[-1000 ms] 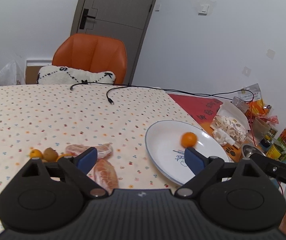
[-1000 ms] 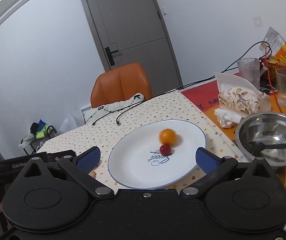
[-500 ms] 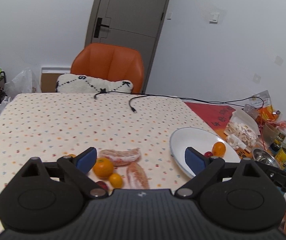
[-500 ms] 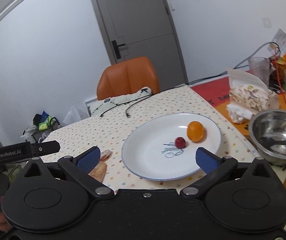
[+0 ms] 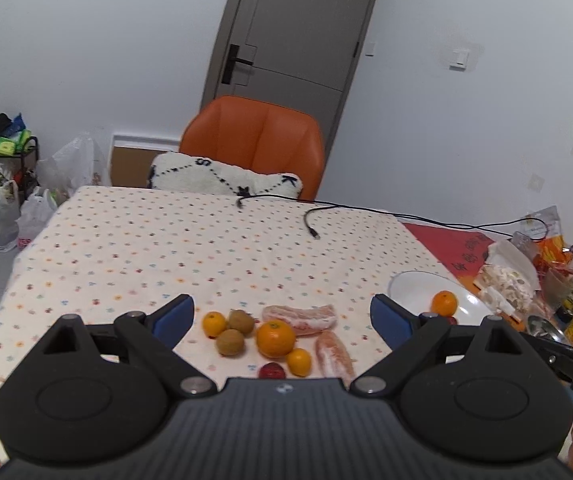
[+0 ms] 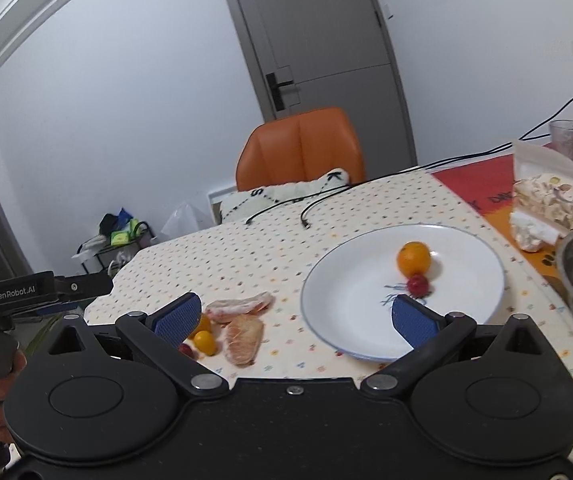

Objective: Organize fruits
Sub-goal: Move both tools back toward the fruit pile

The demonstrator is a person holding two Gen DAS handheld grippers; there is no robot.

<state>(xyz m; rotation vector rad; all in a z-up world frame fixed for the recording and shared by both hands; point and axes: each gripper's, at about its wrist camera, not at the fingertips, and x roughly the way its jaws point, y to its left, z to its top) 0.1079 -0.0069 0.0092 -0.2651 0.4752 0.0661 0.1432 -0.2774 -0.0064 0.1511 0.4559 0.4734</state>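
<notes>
In the left wrist view the left hand-held gripper hangs above the tabletop with its fingers spread wide and nothing between them. Just beyond its body lies the loose fruit: a big orange, two small oranges, two brown round fruits, a red berry and two peeled pomelo pieces. The cloth beyond them is bare up to the cables near the far edge, and the plate sits at the right edge. A second ago only the fruit's left end showed; now the whole cluster lies between the fingers. In the right wrist view the right hand-held gripper is also wide and empty, its right finger over the plate's near rim. An orange and a red berry touch on the plate, with bare cloth to its left. The plate has shifted rightward since earlier, and pomelo pieces have come into view.
</notes>
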